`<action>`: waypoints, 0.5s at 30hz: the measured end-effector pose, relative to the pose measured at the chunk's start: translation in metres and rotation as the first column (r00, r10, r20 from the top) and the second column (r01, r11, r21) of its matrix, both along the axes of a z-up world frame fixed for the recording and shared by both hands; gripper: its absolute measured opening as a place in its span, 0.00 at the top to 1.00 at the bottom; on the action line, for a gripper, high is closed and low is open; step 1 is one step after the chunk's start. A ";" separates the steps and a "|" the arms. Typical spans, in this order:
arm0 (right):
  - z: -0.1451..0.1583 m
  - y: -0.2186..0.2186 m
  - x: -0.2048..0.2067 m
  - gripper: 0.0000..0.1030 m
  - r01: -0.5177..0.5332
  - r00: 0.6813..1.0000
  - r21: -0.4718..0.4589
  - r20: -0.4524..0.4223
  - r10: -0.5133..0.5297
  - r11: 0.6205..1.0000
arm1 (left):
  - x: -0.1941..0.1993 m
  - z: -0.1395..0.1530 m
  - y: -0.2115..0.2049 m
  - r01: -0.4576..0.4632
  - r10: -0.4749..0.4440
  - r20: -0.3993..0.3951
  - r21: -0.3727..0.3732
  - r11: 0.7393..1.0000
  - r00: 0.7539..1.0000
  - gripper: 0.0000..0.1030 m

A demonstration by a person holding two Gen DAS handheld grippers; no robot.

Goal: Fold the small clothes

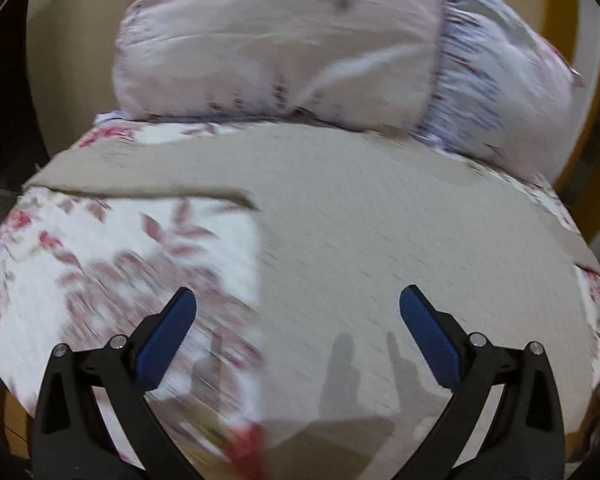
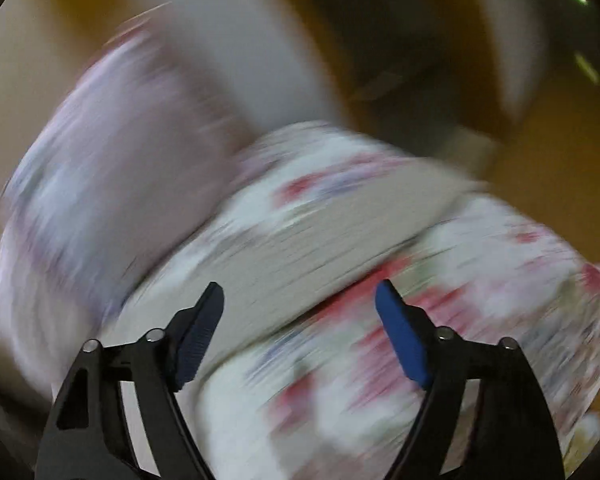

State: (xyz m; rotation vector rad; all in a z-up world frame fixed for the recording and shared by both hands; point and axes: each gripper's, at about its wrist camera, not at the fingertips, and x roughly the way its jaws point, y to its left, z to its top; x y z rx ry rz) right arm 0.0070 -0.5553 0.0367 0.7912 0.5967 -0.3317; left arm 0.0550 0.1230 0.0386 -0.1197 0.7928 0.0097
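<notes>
A bed with a floral sheet [image 1: 112, 264] fills the ground under both pairs of tongs, its red and pink leaf print running out to the left of the left tongs. Beyond them, at the far end of the bed, lies a pale lilac pillow [image 1: 284, 44] with a blue-striped band on its right side. A beige garment [image 1: 380, 240] lies flat on the sheet, straight ahead of the left tongs and under their right finger, its left edge falling between the two fingers. The left tongs [image 1: 298, 306] are spread wide above it, pinching nothing. In the heavily blurred right wrist view, the right tongs [image 2: 300, 300] are also spread and empty, with the garment just ahead of them.
</notes>
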 end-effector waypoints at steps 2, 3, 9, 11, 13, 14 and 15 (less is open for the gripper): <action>-0.021 -0.039 0.003 0.38 0.086 0.996 0.106 -0.039 -0.082 0.991 | 0.014 0.001 0.023 -0.029 0.029 0.018 0.009 1.000 0.999 0.02; -0.033 -0.057 0.005 0.40 0.119 0.992 0.161 -0.056 -0.111 0.980 | 0.021 0.003 0.039 -0.059 0.059 0.050 0.003 0.998 0.997 0.02; -0.049 -0.085 0.017 0.80 0.171 0.985 0.190 -0.066 -0.161 0.967 | 0.038 0.008 0.111 -0.209 0.220 0.077 -0.128 0.970 0.973 0.02; -0.052 -0.088 0.026 0.92 0.183 0.981 0.159 -0.087 -0.171 0.970 | 0.047 0.007 0.140 -0.271 0.285 0.061 -0.170 0.947 0.957 0.02; -0.028 -0.073 0.038 0.92 0.173 0.984 0.060 -0.059 -0.169 0.983 | 0.052 0.004 0.158 -0.300 0.307 0.028 -0.148 0.943 0.951 0.02; -0.011 -0.060 0.044 0.93 0.139 0.990 -0.002 -0.016 -0.139 0.990 | 0.056 0.003 0.165 -0.311 0.315 0.016 -0.123 0.942 0.949 0.02; 0.007 -0.038 0.049 0.93 0.087 0.996 -0.066 0.026 -0.086 0.994 | 0.057 0.002 0.172 -0.322 0.325 0.014 -0.099 0.942 0.946 0.02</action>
